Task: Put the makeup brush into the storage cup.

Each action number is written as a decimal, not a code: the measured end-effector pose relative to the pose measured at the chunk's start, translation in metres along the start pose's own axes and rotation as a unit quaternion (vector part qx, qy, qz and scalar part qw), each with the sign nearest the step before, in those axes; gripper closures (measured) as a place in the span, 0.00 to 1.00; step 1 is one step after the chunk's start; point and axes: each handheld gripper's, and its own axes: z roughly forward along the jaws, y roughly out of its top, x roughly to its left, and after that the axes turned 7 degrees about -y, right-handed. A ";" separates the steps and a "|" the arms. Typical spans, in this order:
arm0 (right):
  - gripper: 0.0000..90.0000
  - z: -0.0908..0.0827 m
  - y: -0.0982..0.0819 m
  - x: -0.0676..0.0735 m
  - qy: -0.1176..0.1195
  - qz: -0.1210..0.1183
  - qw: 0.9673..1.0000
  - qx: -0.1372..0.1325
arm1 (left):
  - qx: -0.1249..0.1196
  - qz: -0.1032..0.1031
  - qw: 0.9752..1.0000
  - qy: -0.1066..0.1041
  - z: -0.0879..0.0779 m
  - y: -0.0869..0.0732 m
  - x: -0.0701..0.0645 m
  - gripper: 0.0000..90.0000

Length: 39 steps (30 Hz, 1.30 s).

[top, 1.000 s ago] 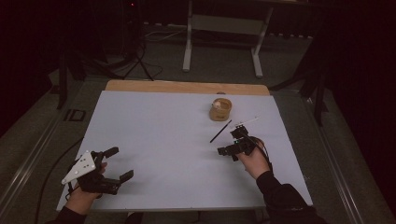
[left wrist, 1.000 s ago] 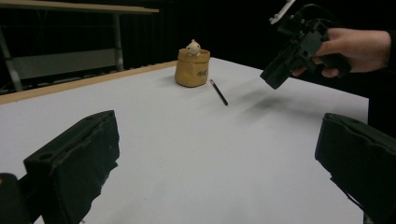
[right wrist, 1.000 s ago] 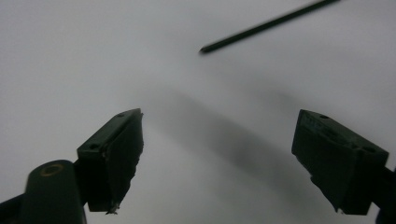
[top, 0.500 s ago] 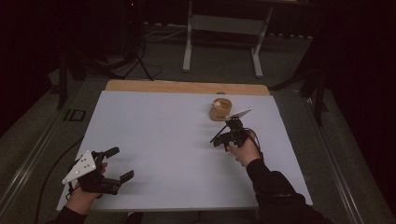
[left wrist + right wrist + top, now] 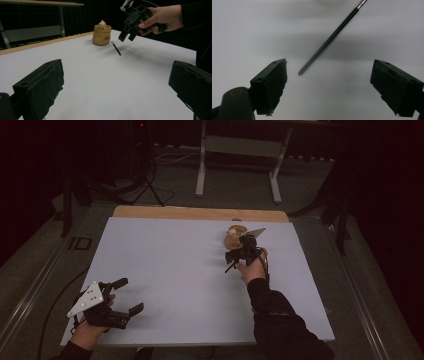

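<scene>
Our right gripper [image 5: 329, 92] hovers with jaws apart over the thin black pen [image 5: 329, 41], not yet grasped. Our left gripper [image 5: 117, 297] rests empty, spread wide. The pen lies near the yellow ceramic holder [image 5: 101, 35]; picking it up remains.

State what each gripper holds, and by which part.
Nothing is held. The right gripper hovers open above the thin black stick on the table; the left gripper is open too.
</scene>
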 end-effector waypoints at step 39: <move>0.52 0.017 0.033 0.016 -0.076 0.225 0.971 0.002 | -0.020 -0.005 1.000 -0.014 0.000 0.002 -0.003 0.00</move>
